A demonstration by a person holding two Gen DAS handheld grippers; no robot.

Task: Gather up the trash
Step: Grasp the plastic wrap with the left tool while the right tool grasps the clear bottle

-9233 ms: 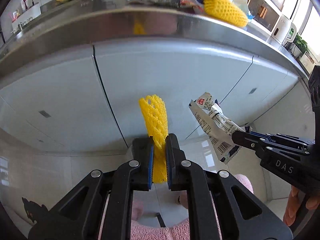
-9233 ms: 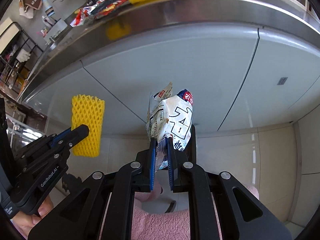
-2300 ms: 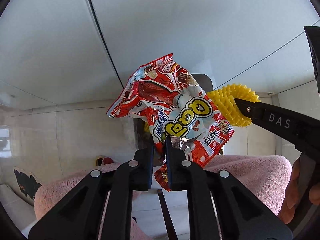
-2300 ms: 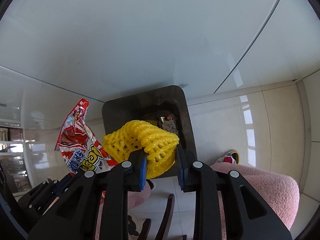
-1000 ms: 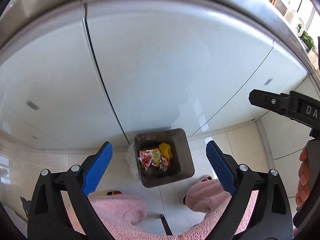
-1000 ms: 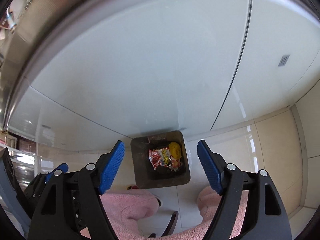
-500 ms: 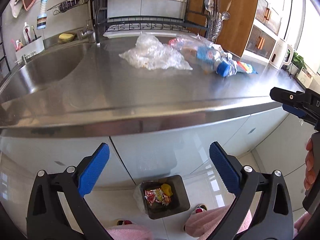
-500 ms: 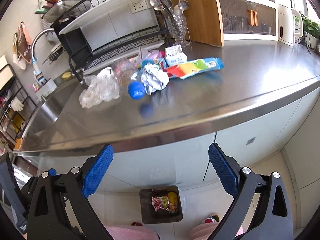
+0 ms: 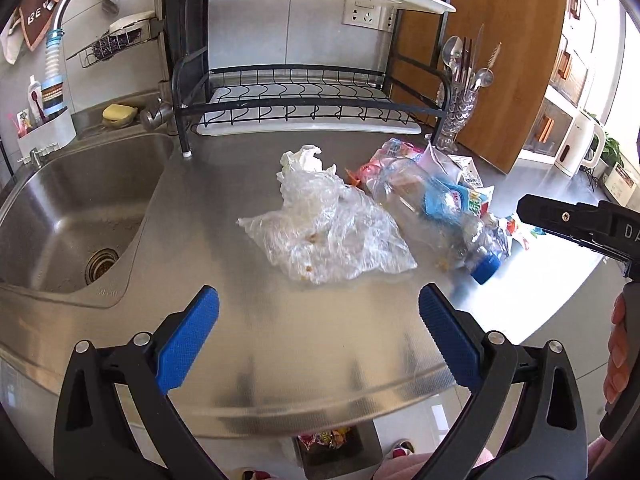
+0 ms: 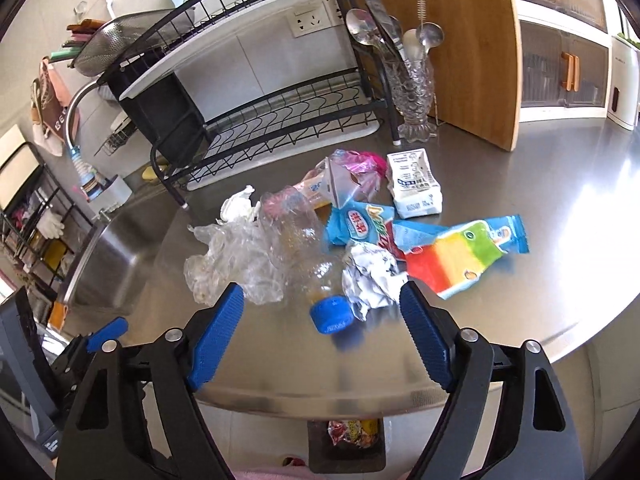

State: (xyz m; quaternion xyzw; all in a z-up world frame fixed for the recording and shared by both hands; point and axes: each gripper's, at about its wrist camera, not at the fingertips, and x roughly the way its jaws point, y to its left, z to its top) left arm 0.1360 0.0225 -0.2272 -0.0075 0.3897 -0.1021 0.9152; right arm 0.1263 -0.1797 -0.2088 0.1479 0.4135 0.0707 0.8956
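The trash I am after lies in a loose heap on the steel tabletop [image 10: 540, 184]. From my right wrist camera, a crushed clear bottle [image 10: 298, 248] lies on its side with its blue cap [image 10: 332, 314] toward me. Touching it at 9 o'clock is a crumpled clear plastic bag [image 10: 228, 264], and at 3 o'clock of the cap sits a ball of crumpled paper [image 10: 370, 276]. Beyond the paper, at 1 o'clock, lie a blue wrapper [image 10: 358, 227], a rainbow ice-pop wrapper [image 10: 460, 256] and a small white carton [image 10: 414, 184]; a pink-and-clear wrapper [image 10: 352, 172] lies behind the bottle.

My right gripper [image 10: 320, 340] hangs above the near edge with the cap between its blue pads in view. Its jaws stand well apart, have just been closing somewhat, and hold nothing. In the left wrist view my left gripper [image 9: 318, 344] is spread wide and empty, the plastic bag at 12 o'clock of it.

Farther out, a black dish rack [image 10: 260, 120] stands behind the heap, a glass utensil holder [image 10: 414, 92] at its right, the sink [image 9: 68, 208] to the left. Below the tabletop edge a dark bin [image 10: 346, 446] on the floor already holds wrappers.
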